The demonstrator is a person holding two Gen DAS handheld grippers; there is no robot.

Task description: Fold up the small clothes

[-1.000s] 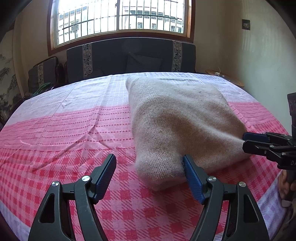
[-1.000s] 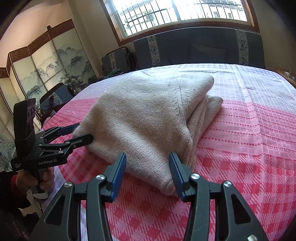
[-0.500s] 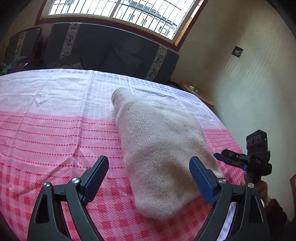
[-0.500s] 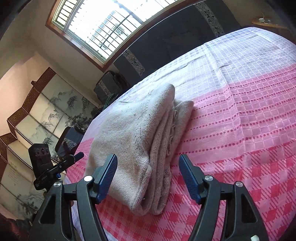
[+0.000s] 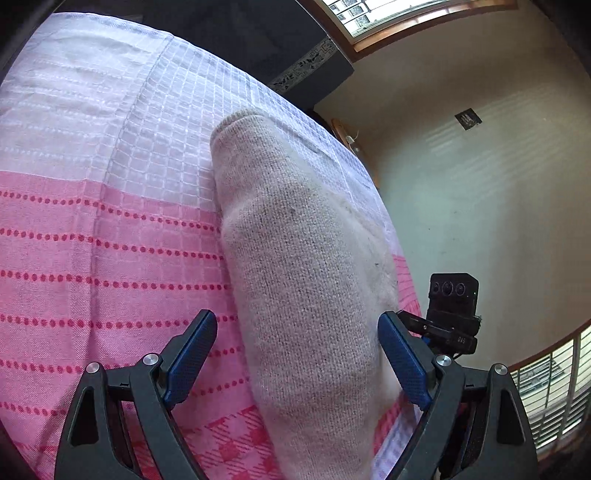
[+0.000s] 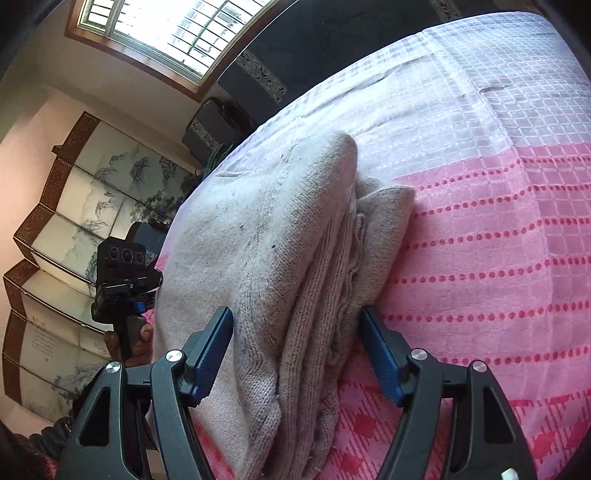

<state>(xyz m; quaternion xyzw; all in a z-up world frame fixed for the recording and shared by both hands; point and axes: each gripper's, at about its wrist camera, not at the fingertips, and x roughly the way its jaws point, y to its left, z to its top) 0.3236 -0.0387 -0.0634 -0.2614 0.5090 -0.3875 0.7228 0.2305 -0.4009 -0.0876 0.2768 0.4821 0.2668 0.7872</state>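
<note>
A folded beige knitted sweater (image 5: 306,266) lies on the pink-and-white checked cloth (image 5: 92,240). My left gripper (image 5: 297,356) is open, its jaws straddling the near end of the sweater's folded edge. The sweater also shows in the right wrist view (image 6: 280,258), with its stacked layers facing me. My right gripper (image 6: 295,343) is open, its jaws on either side of that layered edge. Each gripper shows in the other's view: the right one (image 5: 448,325) beyond the sweater, the left one (image 6: 125,280) at the sweater's far side.
A dark sofa (image 6: 332,48) stands behind the table under a barred window (image 6: 177,33). A painted folding screen (image 6: 74,206) stands at the left. A plain wall (image 5: 480,184) lies beyond the table's right edge.
Both grippers have tilted and moved in closer to the sweater. Their open jaws now straddle its opposite ends. The sweater has not moved.
</note>
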